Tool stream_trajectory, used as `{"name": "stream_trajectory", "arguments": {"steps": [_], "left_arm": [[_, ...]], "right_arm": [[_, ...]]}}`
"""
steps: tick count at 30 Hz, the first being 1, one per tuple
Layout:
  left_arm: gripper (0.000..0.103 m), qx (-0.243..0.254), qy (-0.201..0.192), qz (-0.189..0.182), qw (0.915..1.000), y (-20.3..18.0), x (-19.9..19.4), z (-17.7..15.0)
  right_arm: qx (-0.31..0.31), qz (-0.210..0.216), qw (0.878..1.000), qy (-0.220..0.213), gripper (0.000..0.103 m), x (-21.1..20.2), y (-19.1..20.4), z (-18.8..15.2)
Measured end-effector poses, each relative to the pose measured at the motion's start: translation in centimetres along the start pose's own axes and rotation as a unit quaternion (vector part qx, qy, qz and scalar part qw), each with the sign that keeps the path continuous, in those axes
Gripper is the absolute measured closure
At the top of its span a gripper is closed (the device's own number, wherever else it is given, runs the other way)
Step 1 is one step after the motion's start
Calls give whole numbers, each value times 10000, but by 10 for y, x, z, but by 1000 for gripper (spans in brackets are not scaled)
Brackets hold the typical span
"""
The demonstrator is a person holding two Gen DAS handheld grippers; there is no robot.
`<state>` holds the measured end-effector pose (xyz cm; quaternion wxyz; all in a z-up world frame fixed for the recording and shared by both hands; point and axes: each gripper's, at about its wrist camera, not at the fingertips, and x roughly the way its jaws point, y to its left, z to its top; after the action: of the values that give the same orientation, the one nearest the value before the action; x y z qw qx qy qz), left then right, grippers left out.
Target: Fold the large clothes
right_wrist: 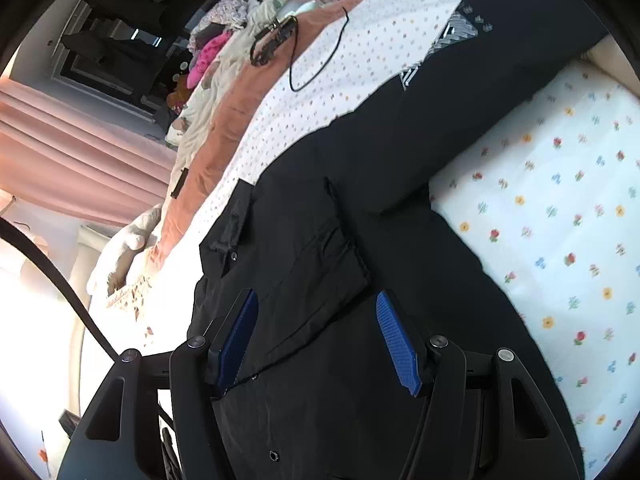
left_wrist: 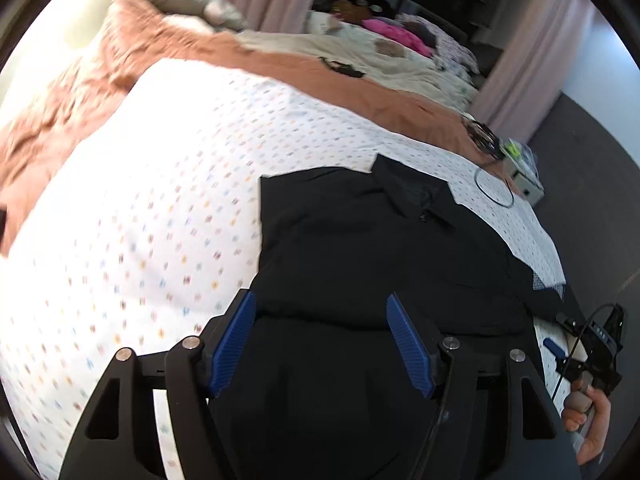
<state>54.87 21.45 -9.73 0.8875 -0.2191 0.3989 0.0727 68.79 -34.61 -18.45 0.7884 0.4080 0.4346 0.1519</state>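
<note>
1. Blue pads [left_wrist: 234,344] of my left hand-held gripper [left_wrist: 320,344] sit nearest the lens, jaws parted, with only the black garment [left_wrist: 360,248] showing between them; nothing is pinched

2. Over on the other side, my right hand-held gripper [right_wrist: 318,344] hangs parted too, its pads [right_wrist: 398,348] clear of the cloth beneath, so I hold nothing with either; in the left view that tool [left_wrist: 600,344] shows at the right edge with a hand [left_wrist: 592,420] on its grip

3. Where the garment lies: spread flat on the bed, over a white dotted sheet [left_wrist: 140,208], its collar [left_wrist: 416,196] toward the far side, and one part hanging over the bed edge beside the flowered sheet [right_wrist: 560,220]. A printed patch [right_wrist: 444,46] marks the far part in the right view

4. How I judge it will handle: light, limp woven cloth, not slippery, not fragile. It will sag and drape from any pinch, so one grip alone would let it bunch

5. Where I would take hold: at an edge or a seam, a corner of the hem or the shoulder line, one tool on each, since flat cloth in the middle gives the pads nothing to bite

6. Small buttons [right_wrist: 233,256] sit near the placket; I would keep the pads off them
</note>
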Motion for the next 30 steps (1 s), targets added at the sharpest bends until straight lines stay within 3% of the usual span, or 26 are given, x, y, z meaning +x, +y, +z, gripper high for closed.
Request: {"name": "stream_trajectory", "arguments": {"steps": [4, 7, 12, 15, 21, 24, 30], "left_arm": [[44, -287, 67, -57, 9996, 16, 25, -16], [58, -476, 341, 46, 9983, 24, 53, -22], [58, -530, 606, 149, 9966, 31, 81, -32], [65, -589, 669, 245, 9957, 37, 91, -31], [66, -513, 703, 419, 9953, 34, 104, -29], [67, -485, 710, 405, 9955, 35, 106, -28], [71, -591, 702, 329, 9952, 41, 106, -27]], "right_arm": [[-42, -93, 9999, 114, 43, 13, 1, 0], [-125, -167, 9993, 301, 43, 29, 2, -3], [74, -59, 9988, 471, 44, 55, -7, 7], [-7, -124, 9989, 453, 61, 62, -9, 14], [-128, -125, 9989, 424, 86, 73, -9, 18], [-104, 8, 9992, 391, 93, 77, -11, 22], [-19, 117, 9992, 379, 94, 88, -20, 21]]}}
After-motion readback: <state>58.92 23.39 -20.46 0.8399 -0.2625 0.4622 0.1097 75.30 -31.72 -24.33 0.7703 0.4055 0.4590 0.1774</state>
